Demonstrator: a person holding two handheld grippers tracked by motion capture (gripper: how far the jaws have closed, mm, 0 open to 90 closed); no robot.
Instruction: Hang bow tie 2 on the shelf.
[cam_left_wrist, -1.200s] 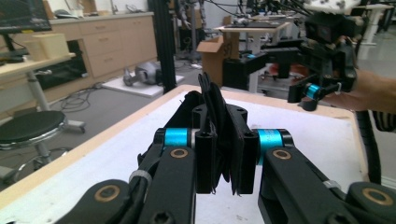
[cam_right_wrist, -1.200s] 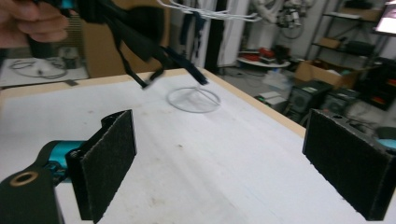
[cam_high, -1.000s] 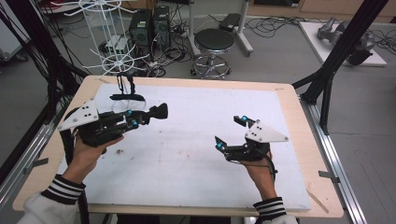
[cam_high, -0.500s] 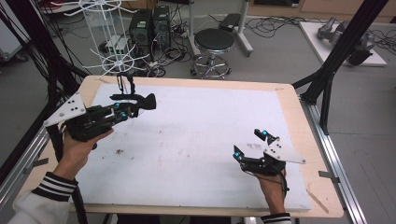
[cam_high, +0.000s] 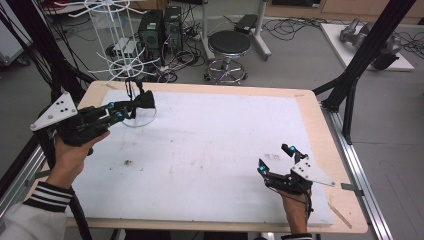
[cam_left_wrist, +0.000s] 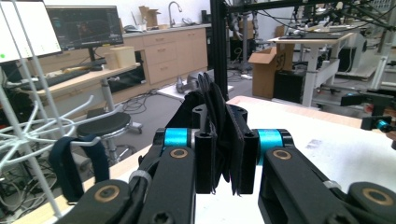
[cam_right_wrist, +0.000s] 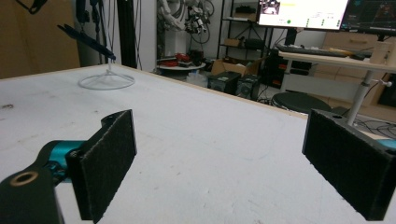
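My left gripper (cam_high: 145, 100) hovers over the table's far left corner, shut on a flat black strap-like piece (cam_left_wrist: 219, 116) that stands upright between the pads. Just beyond its tips is a small white wire stand with a ring base (cam_high: 138, 119), and a dark strap loop (cam_left_wrist: 77, 163) hangs on one of its hooks. My right gripper (cam_high: 277, 161) sits low near the front right of the white mat. It is open wide, with its pads (cam_right_wrist: 109, 163) far apart and nothing between them. The ring base (cam_right_wrist: 106, 81) lies far ahead of it.
The white mat (cam_high: 215, 150) covers a wooden table (cam_high: 320, 130). Behind the table, on the floor, are a tall white wire rack (cam_high: 112, 45), a black stool (cam_high: 229, 45) and computer towers (cam_high: 160, 27). Black frame posts (cam_high: 360, 65) stand at the right.
My left gripper has carried the black piece left and away, up to the wire stand. My right gripper has sunk and drawn back toward the front right of the mat, still open.
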